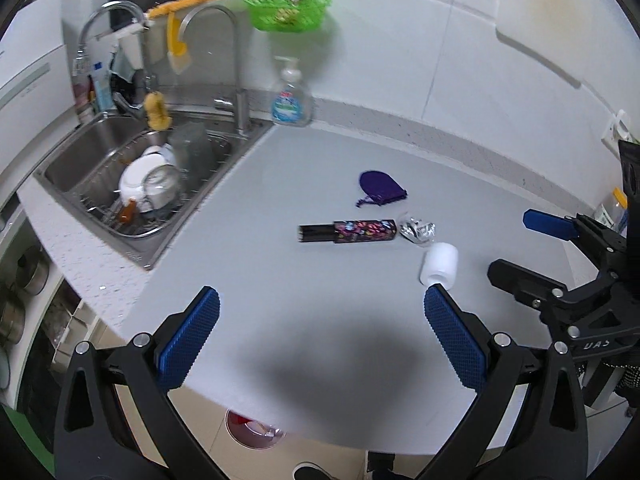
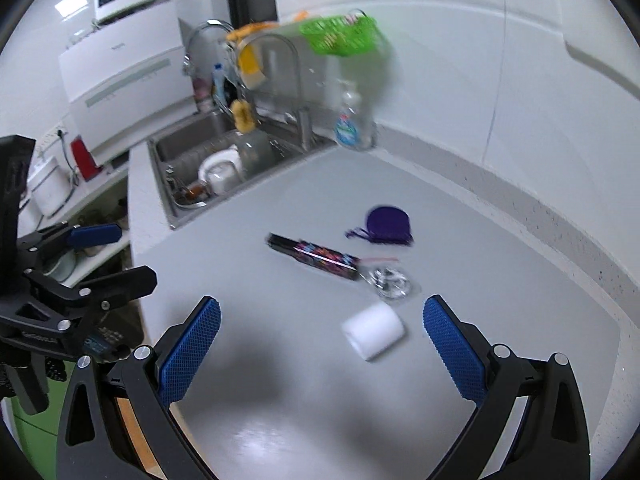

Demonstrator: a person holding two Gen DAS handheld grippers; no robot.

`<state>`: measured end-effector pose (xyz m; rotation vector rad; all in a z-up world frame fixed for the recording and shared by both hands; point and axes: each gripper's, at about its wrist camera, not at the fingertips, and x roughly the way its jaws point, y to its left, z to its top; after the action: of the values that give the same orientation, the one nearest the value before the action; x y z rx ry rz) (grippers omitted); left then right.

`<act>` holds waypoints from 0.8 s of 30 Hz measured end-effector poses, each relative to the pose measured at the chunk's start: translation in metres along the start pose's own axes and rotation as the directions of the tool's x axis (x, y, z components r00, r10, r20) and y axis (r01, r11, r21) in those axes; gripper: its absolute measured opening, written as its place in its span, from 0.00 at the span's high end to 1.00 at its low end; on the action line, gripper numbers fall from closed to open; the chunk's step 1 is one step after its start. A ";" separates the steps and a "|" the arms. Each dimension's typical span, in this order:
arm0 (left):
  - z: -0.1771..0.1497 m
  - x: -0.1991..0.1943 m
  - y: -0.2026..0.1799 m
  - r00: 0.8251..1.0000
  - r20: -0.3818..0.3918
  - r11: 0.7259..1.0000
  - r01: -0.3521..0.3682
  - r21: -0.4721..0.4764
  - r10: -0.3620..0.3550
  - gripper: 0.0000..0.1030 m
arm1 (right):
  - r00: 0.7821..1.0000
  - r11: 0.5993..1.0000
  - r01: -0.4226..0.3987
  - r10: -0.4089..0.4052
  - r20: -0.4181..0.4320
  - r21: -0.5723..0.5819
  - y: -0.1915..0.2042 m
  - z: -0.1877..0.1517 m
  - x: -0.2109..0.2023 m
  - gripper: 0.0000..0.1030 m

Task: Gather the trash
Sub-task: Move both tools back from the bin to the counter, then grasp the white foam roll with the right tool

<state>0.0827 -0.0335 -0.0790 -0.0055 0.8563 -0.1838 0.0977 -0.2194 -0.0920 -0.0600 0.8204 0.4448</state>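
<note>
On the grey counter lie a white paper cup (image 1: 439, 265) (image 2: 373, 330) on its side, a crumpled silver wrapper (image 1: 418, 230) (image 2: 389, 279), a black tube with a colourful print (image 1: 346, 231) (image 2: 313, 256) and a purple drawstring pouch (image 1: 381, 188) (image 2: 386, 226). My left gripper (image 1: 320, 308) is open above the counter's near edge, nothing between its fingers. My right gripper (image 2: 322, 316) is open too, with the cup lying just ahead between its blue pads (image 2: 452, 340). Each gripper shows at the side of the other's view.
A steel sink (image 1: 96, 148) (image 2: 180, 156) with a wire rack of white dishes sits at the left, with faucets and a soap dispenser (image 1: 291, 96) (image 2: 352, 124) behind. A green basket (image 1: 288, 10) hangs on the wall. A red bin (image 1: 252, 430) stands on the floor below the counter edge.
</note>
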 end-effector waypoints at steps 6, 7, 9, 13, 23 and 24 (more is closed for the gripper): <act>0.006 0.031 -0.014 0.998 -0.058 1.000 0.011 0.016 -0.010 0.03 | 0.997 1.000 0.003 -0.002 -0.076 0.012 -0.018 -0.001 0.026 0.06; 0.007 0.036 -0.014 0.997 -0.069 1.000 0.015 0.019 -0.014 0.03 | 0.996 1.000 -0.002 0.003 -0.092 0.014 -0.021 -0.001 0.031 0.06; 0.008 0.042 -0.015 0.996 -0.083 1.000 0.014 0.022 -0.012 0.03 | 0.993 1.000 -0.009 0.011 -0.121 0.024 -0.027 -0.002 0.041 0.06; 0.010 0.054 -0.011 0.993 -0.120 1.000 0.014 0.019 -0.011 0.03 | 0.981 0.999 -0.025 0.031 -0.190 0.037 -0.036 -0.003 0.061 0.06; 0.009 0.066 0.006 0.988 -0.156 1.000 0.005 -0.002 -0.006 0.03 | 0.948 0.998 -0.059 0.056 -0.313 -0.002 -0.034 -0.008 0.103 0.06; 0.009 0.066 0.008 0.987 -0.158 1.000 0.005 -0.005 -0.006 0.03 | 0.945 0.998 -0.058 0.053 -0.323 -0.006 -0.033 -0.009 0.107 0.06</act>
<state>0.1330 -0.0374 -0.1233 0.0027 1.0149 -0.1894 0.1688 -0.2130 -0.1795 -0.1263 1.1438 0.5022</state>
